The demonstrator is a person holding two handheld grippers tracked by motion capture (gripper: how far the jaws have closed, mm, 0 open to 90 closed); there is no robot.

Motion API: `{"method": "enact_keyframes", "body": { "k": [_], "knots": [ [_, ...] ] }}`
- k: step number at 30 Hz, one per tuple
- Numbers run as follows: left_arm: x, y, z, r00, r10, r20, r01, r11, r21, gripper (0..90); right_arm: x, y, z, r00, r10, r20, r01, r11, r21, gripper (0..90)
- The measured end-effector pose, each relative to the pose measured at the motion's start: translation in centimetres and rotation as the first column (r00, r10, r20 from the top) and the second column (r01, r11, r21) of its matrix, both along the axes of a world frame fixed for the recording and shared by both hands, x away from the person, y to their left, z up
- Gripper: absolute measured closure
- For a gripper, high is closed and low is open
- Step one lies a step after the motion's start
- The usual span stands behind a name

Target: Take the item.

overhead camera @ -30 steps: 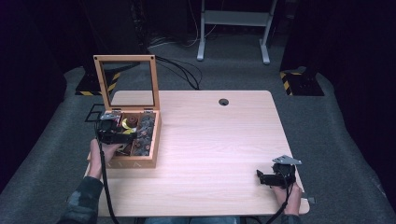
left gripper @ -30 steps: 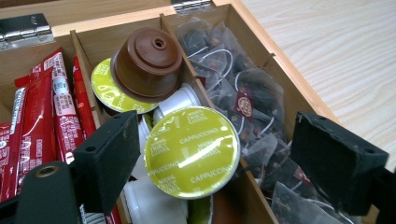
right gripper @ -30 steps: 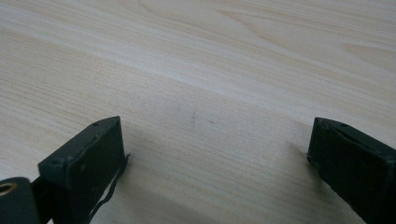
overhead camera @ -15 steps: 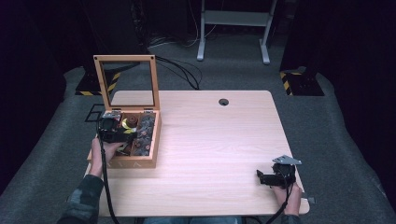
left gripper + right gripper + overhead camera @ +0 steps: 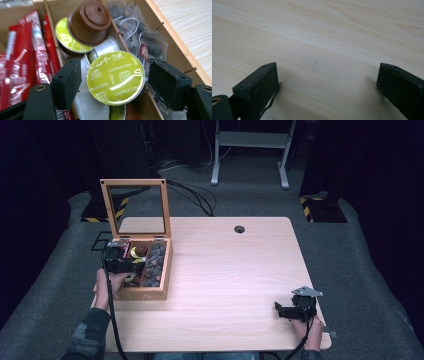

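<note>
1. The left gripper (image 5: 113,87) has its fingers (image 5: 67,83) spread wide, one each side of a green-lidded cappuccino capsule (image 5: 115,77), not visibly touching it.
2. The capsule lies lid-up, straight ahead between them, in the middle compartment of the wooden box (image 5: 152,292) near the tabletop's (image 5: 235,270) left edge.
3. Red sachets (image 5: 37,55) lie beside it, tea bags (image 5: 140,42) opposite.
4. The right gripper (image 5: 287,311), fingers spread and empty, rests well apart; the left is nearer.
</note>
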State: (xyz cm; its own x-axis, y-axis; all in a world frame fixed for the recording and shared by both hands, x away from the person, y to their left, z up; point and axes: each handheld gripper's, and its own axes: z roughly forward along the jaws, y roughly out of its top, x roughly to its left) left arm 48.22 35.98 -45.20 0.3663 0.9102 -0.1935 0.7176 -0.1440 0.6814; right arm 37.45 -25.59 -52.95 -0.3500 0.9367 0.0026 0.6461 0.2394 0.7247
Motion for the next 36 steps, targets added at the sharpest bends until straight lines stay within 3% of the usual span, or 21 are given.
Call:
{"method": "enact_keyframes", "body": {
  "k": [6,10,17,21,23,36],
  "knots": [
    [0.2,0.0,-0.3,0.9994,-0.011,-0.033,0.010,0.9999,-0.006,30.2,0.0,0.0,0.0,1.0000,0.000,0.000,0.000,1.000,0.000,3.3],
    [0.0,-0.3,-0.4,0.9995,0.004,-0.032,-0.004,1.0000,-0.005,32.2,0.0,0.0,0.0,1.0000,-0.001,0.000,0.001,1.000,0.000,3.3],
    [-0.3,-0.5,-0.2,0.9999,0.012,0.005,-0.013,0.9997,0.022,35.0,0.0,0.0,0.0,1.0000,-0.001,0.000,0.001,1.000,0.001,3.3],
    [-0.5,-0.6,0.0,0.9994,0.029,0.018,-0.029,0.9996,0.005,37.2,0.0,0.0,0.0,1.0000,-0.002,0.000,0.002,1.000,0.001,3.3],
    [-0.6,-0.6,0.1,0.9996,0.019,0.021,-0.020,0.9996,0.021,37.4,0.0,0.0,0.0,1.0000,-0.001,0.000,0.001,1.000,0.001,3.3],
    [-0.8,-0.8,0.3,0.9973,0.037,0.064,-0.038,0.9992,0.012,37.6,0.0,0.0,0.0,1.0000,-0.001,0.000,0.001,1.000,0.000,3.3]
  ]
}}
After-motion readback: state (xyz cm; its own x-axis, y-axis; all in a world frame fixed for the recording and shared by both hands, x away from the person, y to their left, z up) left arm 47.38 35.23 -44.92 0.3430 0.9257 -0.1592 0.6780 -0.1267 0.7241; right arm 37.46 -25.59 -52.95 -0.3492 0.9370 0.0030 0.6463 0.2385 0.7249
